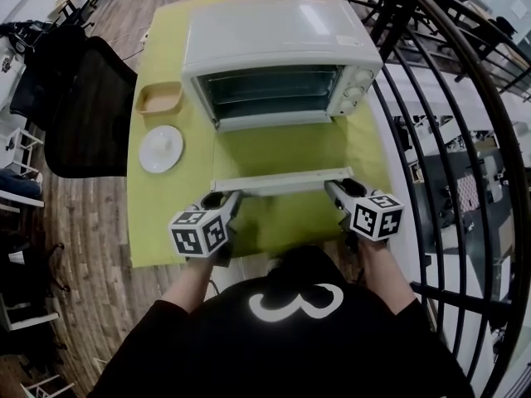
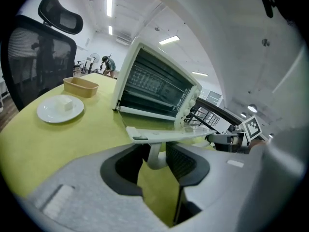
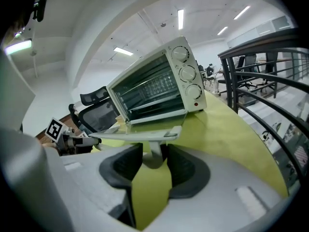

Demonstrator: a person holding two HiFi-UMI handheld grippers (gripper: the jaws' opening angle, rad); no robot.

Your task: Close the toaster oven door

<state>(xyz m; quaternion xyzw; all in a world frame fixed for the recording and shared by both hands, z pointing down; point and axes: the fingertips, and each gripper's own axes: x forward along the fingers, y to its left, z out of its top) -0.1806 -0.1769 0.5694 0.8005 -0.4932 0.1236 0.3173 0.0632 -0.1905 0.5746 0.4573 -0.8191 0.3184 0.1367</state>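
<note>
I had my left tool [image 1: 228, 199] clamped on the white post at the left end of the door handle [image 1: 282, 182], one pad against each side of that post. My right tool [image 3: 153, 156] was clamped the same way on the post at the handle's right end, so the flat white bar ran across just above both sets of jaws. The toaster oven [image 1: 278, 36] sat toward the far side of the yellow-green surface [image 1: 166, 222], its knobs on the right of its front. The toaster oven door [image 1: 278, 152] hung fully open, folded down toward me and lying roughly level over the surface, with the handle along its near edge and the rack inside the oven showing. To the left of the oven stood a shallow tan tray [image 1: 159, 98], and nearer to me a white plate [image 1: 161, 149] carried a small white block [image 2: 64, 103]. A black mesh chair [image 1: 87, 106] stood at the left edge of the surface, and a dark curved railing [image 1: 465, 139] ran along the right.
</note>
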